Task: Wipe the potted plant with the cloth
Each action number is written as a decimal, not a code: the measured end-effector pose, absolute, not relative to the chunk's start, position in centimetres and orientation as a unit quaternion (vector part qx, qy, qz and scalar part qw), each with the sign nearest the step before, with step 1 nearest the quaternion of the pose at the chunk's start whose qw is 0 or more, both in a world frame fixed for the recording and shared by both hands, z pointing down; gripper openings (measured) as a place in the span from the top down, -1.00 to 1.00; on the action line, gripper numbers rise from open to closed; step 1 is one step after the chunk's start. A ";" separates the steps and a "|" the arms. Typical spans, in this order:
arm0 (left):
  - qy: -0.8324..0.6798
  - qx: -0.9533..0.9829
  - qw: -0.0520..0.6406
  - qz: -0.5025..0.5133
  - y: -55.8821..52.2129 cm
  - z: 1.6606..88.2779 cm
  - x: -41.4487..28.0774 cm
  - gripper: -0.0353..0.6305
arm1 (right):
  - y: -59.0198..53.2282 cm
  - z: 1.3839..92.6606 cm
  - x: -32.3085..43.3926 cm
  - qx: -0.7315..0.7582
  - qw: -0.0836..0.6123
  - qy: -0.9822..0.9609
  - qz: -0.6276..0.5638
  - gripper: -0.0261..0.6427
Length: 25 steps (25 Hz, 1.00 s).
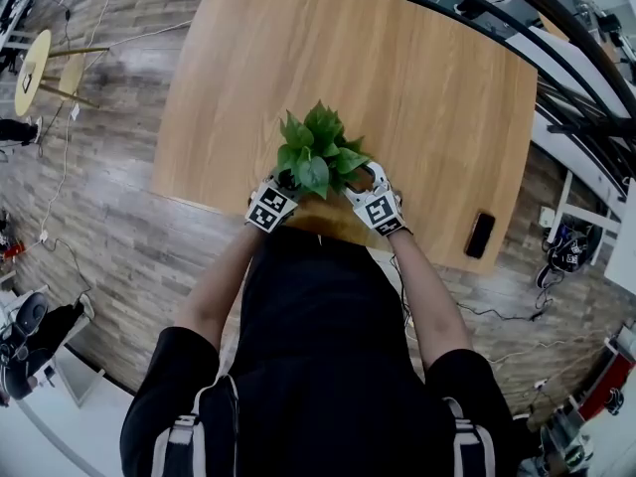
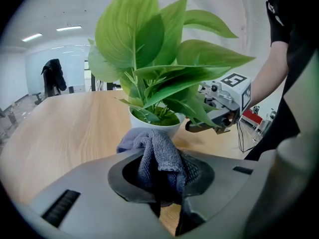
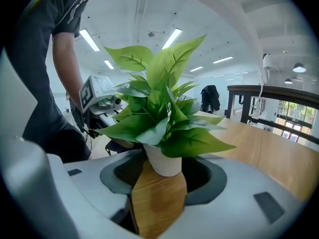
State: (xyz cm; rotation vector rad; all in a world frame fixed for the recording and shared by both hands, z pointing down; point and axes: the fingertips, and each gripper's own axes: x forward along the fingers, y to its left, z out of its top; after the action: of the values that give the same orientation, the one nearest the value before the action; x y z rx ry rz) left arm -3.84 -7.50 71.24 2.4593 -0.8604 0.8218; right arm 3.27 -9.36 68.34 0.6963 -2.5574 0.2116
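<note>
Holding a bunched grey-blue terry cloth [image 2: 158,156] clamped between the closed jaws of the left gripper [image 2: 160,176], with soft folds bulging up and forward out of the grip. Pointing that cloth at the potted plant [image 2: 149,126], a small round white pot full of broad green leaves, just ahead of the cloth; impossible to tell whether cloth and pot touch. Standing upright on a light wooden table with rounded corners [image 1: 417,78], close to its near edge, directly in front of a person in a black short-sleeved top [image 1: 318,366]. Seen from the head view as 2 grippers flanking the plant [image 1: 316,152]: left gripper [image 1: 286,185] at the plant's left, right gripper [image 1: 360,180] at its right, both close against the foliage. Showing, in the right gripper view, the right gripper [image 3: 159,185] with jaws wide apart, the white pot [image 3: 162,162] upright between them at their far end, bare table wood visible in the gap below; unclear whether either jaw touches the pot. Lying well apart, near the table's right edge, a small flat black rectangular object [image 1: 480,235]. Below and around the table, grey-brown wood-plank flooring [image 1: 99,237].
</note>
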 end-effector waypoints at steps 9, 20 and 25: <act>-0.355 0.865 0.175 0.310 -8.6 71.4 -6.7 0.55 | -5.3 69.4 3.1 0.221 0.261 -0.935 0.096 0.21; -0.356 0.870 0.165 0.299 -10.4 70.8 -6.5 0.55 | -9.2 67.3 2.5 0.208 0.281 -0.937 -0.006 0.21; -0.342 0.875 0.161 0.303 -9.8 70.7 -6.3 0.55 | -9.0 67.7 2.5 0.223 0.285 -0.932 0.005 0.21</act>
State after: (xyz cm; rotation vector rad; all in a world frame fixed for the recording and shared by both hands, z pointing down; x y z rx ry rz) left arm -6.34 -9.80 70.69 2.4975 -0.9770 0.8646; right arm 2.52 -8.95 67.68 0.5962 -2.4925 0.0144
